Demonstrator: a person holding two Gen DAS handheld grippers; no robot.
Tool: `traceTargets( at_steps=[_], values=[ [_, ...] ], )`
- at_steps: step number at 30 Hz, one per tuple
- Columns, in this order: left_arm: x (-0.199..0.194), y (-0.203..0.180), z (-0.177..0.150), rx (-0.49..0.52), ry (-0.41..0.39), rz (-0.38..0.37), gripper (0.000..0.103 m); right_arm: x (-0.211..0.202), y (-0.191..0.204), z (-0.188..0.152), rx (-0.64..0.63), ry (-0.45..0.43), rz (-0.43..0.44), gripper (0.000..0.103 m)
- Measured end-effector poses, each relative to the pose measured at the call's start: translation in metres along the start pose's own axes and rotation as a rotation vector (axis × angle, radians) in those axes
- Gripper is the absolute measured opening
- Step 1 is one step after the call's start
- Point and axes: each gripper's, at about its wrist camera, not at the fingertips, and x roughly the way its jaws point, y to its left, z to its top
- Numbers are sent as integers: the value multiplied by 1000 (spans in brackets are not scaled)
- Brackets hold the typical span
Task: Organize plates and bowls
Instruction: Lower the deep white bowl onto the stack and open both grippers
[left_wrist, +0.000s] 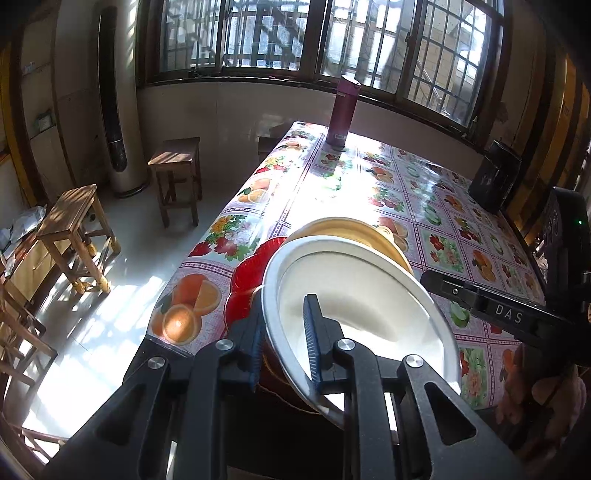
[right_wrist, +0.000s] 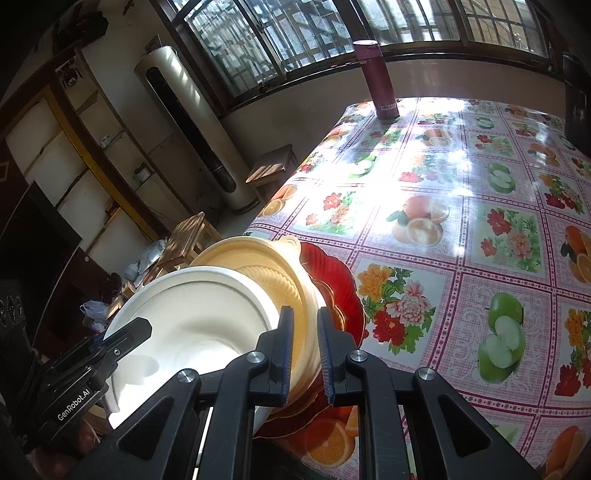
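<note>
A white bowl (left_wrist: 354, 295) is held tilted at the table's near edge, nested against a yellow bowl (left_wrist: 354, 230) that rests on a red plate (left_wrist: 251, 284). My left gripper (left_wrist: 282, 343) is shut on the white bowl's rim, one finger inside, one outside. In the right wrist view the white bowl (right_wrist: 192, 317), yellow bowl (right_wrist: 258, 262) and red plate (right_wrist: 332, 280) show as a tilted stack. My right gripper (right_wrist: 304, 354) is shut on the yellow bowl's rim. The left gripper (right_wrist: 125, 334) shows there on the white bowl. The right gripper's finger (left_wrist: 480, 297) crosses the left view.
The table (right_wrist: 461, 229) has a fruit-and-flower cloth. A maroon flask (left_wrist: 341, 110) stands at its far end and a black box (left_wrist: 493, 181) at the right. Wooden stools (left_wrist: 74, 236) stand on the floor to the left, with a tall white air conditioner (right_wrist: 192, 125) beyond.
</note>
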Motion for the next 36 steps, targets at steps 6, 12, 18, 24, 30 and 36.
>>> traceTargets(
  at_steps=[6, 12, 18, 24, 30, 36],
  values=[
    [6, -1, -2, -5, 15, -8, 18, 6, -3, 0, 3, 12, -6, 15],
    [7, -1, -2, -6, 17, -16, 18, 10, -5, 13, 2, 3, -17, 15],
    [11, 3, 0, -27, 25, -34, 18, 23, 10, 59, -62, -6, -70, 28],
    [13, 0, 4, -26, 26, -47, 18, 59, 23, 89, -67, 52, -88, 52],
    [19, 3, 0, -31, 38, -43, 18, 99, 34, 78, -210, 163, -207, 56],
    [25, 8, -1, -53, 44, -36, 22, 71, -4, 76, -71, 151, -111, 57]
  ],
)
